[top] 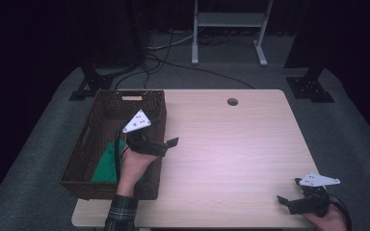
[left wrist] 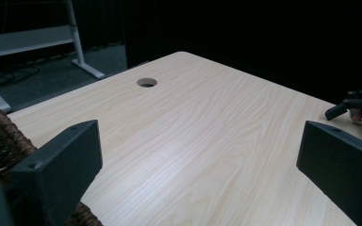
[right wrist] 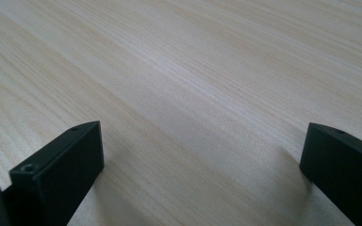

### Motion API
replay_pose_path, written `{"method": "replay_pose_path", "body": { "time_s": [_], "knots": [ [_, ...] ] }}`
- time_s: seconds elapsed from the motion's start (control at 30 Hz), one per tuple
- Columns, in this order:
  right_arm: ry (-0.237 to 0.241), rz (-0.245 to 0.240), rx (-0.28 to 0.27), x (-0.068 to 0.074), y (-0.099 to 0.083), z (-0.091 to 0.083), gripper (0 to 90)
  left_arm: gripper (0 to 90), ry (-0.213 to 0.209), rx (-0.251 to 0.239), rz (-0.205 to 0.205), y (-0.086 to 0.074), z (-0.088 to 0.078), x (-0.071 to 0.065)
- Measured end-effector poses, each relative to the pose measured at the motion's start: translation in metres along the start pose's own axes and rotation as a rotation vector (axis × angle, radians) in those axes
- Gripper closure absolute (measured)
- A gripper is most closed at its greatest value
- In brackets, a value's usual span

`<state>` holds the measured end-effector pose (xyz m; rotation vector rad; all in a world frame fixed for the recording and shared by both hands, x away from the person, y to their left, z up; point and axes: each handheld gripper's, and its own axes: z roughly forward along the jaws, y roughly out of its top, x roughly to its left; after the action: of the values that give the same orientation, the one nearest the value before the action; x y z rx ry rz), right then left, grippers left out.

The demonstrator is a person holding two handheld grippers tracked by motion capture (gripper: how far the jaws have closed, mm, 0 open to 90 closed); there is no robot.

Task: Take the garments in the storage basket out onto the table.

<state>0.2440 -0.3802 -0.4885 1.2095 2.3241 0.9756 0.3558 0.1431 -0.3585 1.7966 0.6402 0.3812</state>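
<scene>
Hovering over the basket's right rim, left gripper (top: 166,136) empty, fingers wide apart.
Right gripper (top: 289,191) low at the counter's (top: 231,144) near-right corner, fingers spread, holding nothing; green cloth (top: 107,163) lies in the basket (top: 89,144).

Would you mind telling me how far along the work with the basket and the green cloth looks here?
Done, it seems: the green cloth lies inside the dark woven wicker basket. In hand: nothing; the left gripper is open and empty at the basket's right rim, and the right gripper is open and empty at the near right corner of the pale wooden table. Left: seemingly little, judging by the bare tabletop.
</scene>
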Motion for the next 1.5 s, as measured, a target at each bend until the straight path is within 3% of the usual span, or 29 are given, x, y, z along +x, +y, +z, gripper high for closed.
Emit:
{"method": "replay_pose_path", "body": {
  "time_s": [1.5],
  "knots": [
    [0.000,-0.002,-0.001,0.000,0.000,0.000,0.0,0.0,0.054,0.009,-0.033,-0.007,-0.020,0.020]
  ]
}}
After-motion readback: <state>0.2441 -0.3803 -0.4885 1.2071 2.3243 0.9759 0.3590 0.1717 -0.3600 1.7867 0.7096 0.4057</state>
